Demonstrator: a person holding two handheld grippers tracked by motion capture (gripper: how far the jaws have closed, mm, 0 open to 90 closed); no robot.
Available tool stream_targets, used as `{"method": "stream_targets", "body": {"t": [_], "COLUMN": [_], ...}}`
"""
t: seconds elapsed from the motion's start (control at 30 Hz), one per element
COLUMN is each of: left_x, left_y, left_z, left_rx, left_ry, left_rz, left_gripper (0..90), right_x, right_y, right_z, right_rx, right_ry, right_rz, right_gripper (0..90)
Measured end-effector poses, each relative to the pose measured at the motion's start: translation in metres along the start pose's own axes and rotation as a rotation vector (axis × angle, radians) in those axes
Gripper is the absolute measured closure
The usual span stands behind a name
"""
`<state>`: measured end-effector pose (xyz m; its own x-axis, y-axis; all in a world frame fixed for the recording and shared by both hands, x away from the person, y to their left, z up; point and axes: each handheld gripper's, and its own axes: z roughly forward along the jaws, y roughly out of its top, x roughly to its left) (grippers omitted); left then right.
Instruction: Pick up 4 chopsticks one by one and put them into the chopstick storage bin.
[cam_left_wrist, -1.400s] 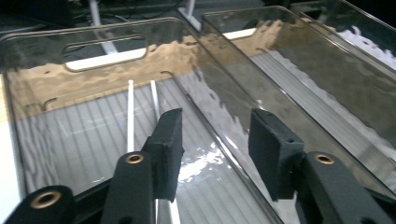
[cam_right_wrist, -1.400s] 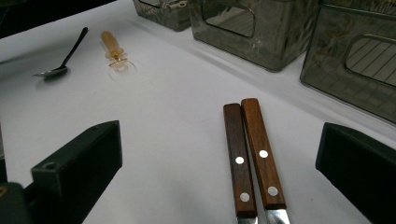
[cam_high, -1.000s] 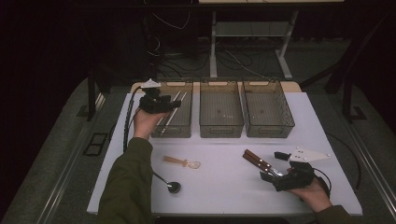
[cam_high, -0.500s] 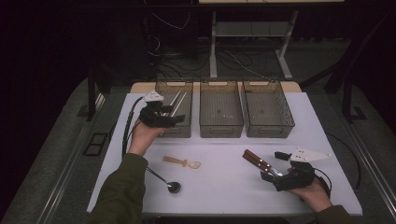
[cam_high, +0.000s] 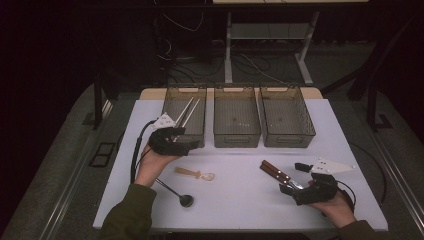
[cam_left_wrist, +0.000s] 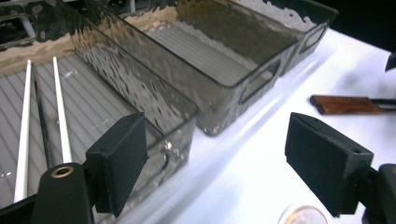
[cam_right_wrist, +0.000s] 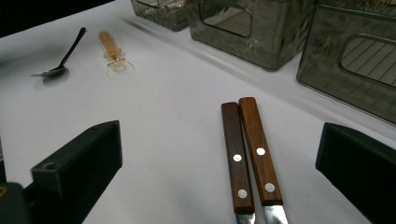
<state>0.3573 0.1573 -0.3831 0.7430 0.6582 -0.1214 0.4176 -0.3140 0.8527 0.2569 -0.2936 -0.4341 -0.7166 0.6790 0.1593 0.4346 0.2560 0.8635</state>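
From the high view, sorting looks barely started: chopsticks (cam_high: 187, 111) lie in the left bin (cam_high: 170, 102), while two spoons (cam_high: 195, 174) and two knives (cam_high: 276, 174) wait on the table (cam_high: 240, 200). The left gripper view shows the left gripper (cam_left_wrist: 219, 163) just opening, nothing between its jaws. The right gripper view adds the knives' rivets, lying between the right gripper (cam_right_wrist: 224, 172)'s spread jaws, untouched.

No readable text, label, brand, number or sign appears on anything in these views; all surfaces are unmarked.
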Motion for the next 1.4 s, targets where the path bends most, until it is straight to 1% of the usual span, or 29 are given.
{"method": "stream_targets", "body": {"t": [0.07, 0.1, 0.27, 0.33, 0.4, 0.57, 0.67, 0.7, 0.77, 0.8, 0.83, 0.9, 0.93, 1.0, 1.07, 1.1, 1.13, 1.2, 1.23, 1.27, 1.4], "left_x": [-0.004, -0.005, -0.013, -0.015, -0.017, -0.021, -0.026, -0.029, -0.033, -0.037, -0.039, -0.045, -0.047, -0.051, -0.053, -0.053, -0.054, -0.053, -0.052, -0.053, -0.053], "left_y": [-0.007, -0.01, -0.027, -0.033, -0.038, -0.047, -0.051, -0.052, -0.054, -0.055, -0.056, -0.057, -0.057, -0.057, -0.058, -0.058, -0.059, -0.06, -0.06, -0.06, -0.061], "left_z": [-0.003, -0.003, -0.005, -0.006, -0.007, -0.012, -0.014, -0.015, -0.014, -0.014, -0.013, -0.01, -0.008, -0.004, -0.001, 0.001, 0.003, 0.007, 0.008, 0.01, 0.014], "left_rx": [0.001, 0.01, 0.057, 0.077, 0.092, 0.102, 0.11, 0.11, 0.121, 0.131, 0.133, 0.147, 0.153, 0.168, 0.184, 0.197, 0.199, 0.201, 0.211, 0.212, 0.229], "left_ry": [0.01, 0.01, 0.011, 0.003, 0.004, 0.004, 0.0, -0.005, -0.014, -0.023, -0.031, -0.056, -0.059, -0.065, -0.069, -0.067, -0.068, -0.075, -0.073, -0.074, -0.075], "left_rz": [0.007, 0.002, 0.003, 0.002, -0.001, -0.015, -0.006, -0.006, 0.007, 0.019, 0.019, 0.035, 0.042, 0.058, 0.065, 0.079, 0.072, 0.061, 0.07, 0.061, 0.067], "left_gripper": [21.1, 21.8, 23.9, 24.6, 25.6, 31.2, 36.7, 40.5, 48.1, 53.6, 59.4, 68.1, 72.2, 78.4, 84.8, 87.5, 89.2, 89.3, 89.3, 89.3, 89.3], "right_x": [0.0, 0.0, 0.001, 0.001, 0.001, 0.002, 0.002, 0.002, 0.002, 0.002, 0.002, 0.002, 0.002, 0.002, 0.002, 0.002, 0.002, 0.002, 0.002, 0.002, 0.002], "right_y": [0.0, 0.0, 0.0, 0.0, 0.0, 0.0, 0.0, 0.0, 0.0, 0.0, 0.0, 0.0, 0.0, 0.0, 0.0, 0.0, 0.0, 0.0, 0.0, 0.0, 0.0], "right_z": [-0.001, -0.001, -0.002, -0.002, -0.002, -0.002, -0.002, -0.002, -0.002, -0.002, -0.002, -0.002, -0.002, -0.002, -0.001, -0.001, -0.001, -0.001, -0.001, -0.001, -0.001], "right_rx": [0.0, -0.001, -0.002, -0.001, 0.0, 0.001, 0.0, 0.003, 0.005, 0.005, 0.005, 0.006, 0.006, 0.006, 0.007, 0.007, 0.007, 0.008, 0.009, 0.01, 0.01], "right_ry": [0.001, 0.001, -0.001, 0.0, 0.0, 0.0, -0.001, -0.002, -0.002, -0.002, -0.003, -0.003, -0.003, -0.003, -0.002, -0.002, -0.002, -0.002, -0.003, -0.003, -0.004], "right_rz": [0.001, 0.0, -0.005, -0.002, -0.003, -0.005, -0.008, -0.008, -0.007, -0.006, -0.005, -0.006, -0.008, -0.008, -0.011, -0.011, -0.011, -0.011, -0.012, -0.012, -0.013], "right_gripper": [0.8, 0.8, 0.7, 0.8, 0.7, 0.7, 0.7, 0.7, 0.8, 0.8, 0.8, 0.8, 0.8, 0.8, 0.8, 0.8, 0.8, 0.8, 0.8, 0.8, 0.8]}}
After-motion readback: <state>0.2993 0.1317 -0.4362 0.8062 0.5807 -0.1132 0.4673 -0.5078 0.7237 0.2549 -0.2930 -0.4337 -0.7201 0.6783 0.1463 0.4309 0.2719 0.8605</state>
